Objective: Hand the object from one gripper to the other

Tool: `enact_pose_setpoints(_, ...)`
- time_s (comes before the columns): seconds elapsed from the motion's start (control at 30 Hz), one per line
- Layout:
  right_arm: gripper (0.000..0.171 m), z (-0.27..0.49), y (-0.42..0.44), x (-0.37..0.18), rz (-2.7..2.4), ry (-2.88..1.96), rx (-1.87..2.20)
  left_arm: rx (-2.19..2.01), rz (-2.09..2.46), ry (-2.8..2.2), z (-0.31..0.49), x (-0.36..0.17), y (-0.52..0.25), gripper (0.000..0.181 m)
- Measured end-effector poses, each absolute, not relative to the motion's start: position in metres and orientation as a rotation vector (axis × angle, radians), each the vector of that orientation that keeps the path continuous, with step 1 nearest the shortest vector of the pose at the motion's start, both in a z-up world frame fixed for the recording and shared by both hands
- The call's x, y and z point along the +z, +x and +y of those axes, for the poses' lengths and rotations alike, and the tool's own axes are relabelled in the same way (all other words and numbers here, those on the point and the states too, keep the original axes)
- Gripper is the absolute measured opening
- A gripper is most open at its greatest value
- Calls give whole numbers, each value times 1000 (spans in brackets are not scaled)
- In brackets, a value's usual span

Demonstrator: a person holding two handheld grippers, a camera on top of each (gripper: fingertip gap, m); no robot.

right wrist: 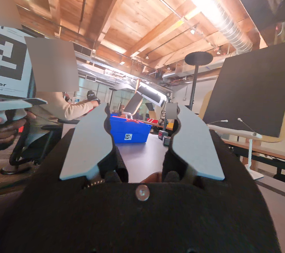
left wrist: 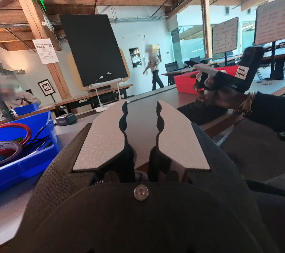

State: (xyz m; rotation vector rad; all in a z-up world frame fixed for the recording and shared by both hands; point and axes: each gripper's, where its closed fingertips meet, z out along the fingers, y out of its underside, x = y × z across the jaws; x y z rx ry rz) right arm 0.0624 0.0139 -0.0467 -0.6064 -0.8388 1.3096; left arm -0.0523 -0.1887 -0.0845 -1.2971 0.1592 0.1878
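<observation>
My left gripper [left wrist: 141,103] is open and empty, low over the grey table [left wrist: 143,129]. My right gripper [right wrist: 141,106] is open and empty too, its jaws wide apart. In the left wrist view the right gripper [left wrist: 198,71] hangs at the right, held by a gloved hand [left wrist: 215,91] above the table. A blue bin [left wrist: 30,160] at the left holds tape rolls [left wrist: 9,151], a red ring [left wrist: 23,129] and black ties. The same blue bin [right wrist: 131,132] stands ahead of the right gripper. Part of the left gripper [right wrist: 18,104] shows at the left edge of the right wrist view.
A red bin [left wrist: 185,83] stands at the table's far right. Small dark devices [right wrist: 165,137] sit on the table near the blue bin. A black panel on a white stand [left wrist: 94,51] is behind the table. A seated person [right wrist: 61,109] is at the left; another walks in the background.
</observation>
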Motion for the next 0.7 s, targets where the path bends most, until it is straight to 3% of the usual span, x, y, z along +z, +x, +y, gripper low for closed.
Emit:
enact_pose_setpoints(0.33,67,16,33,-57,-979,-696,1362,139,-100,-1597,-221,-182,-93,36)
enact_pose_setpoints(0.7,65,15,13,-59,-1001,-717,1429,33,-260,-1819,-262,-229,-95,37)
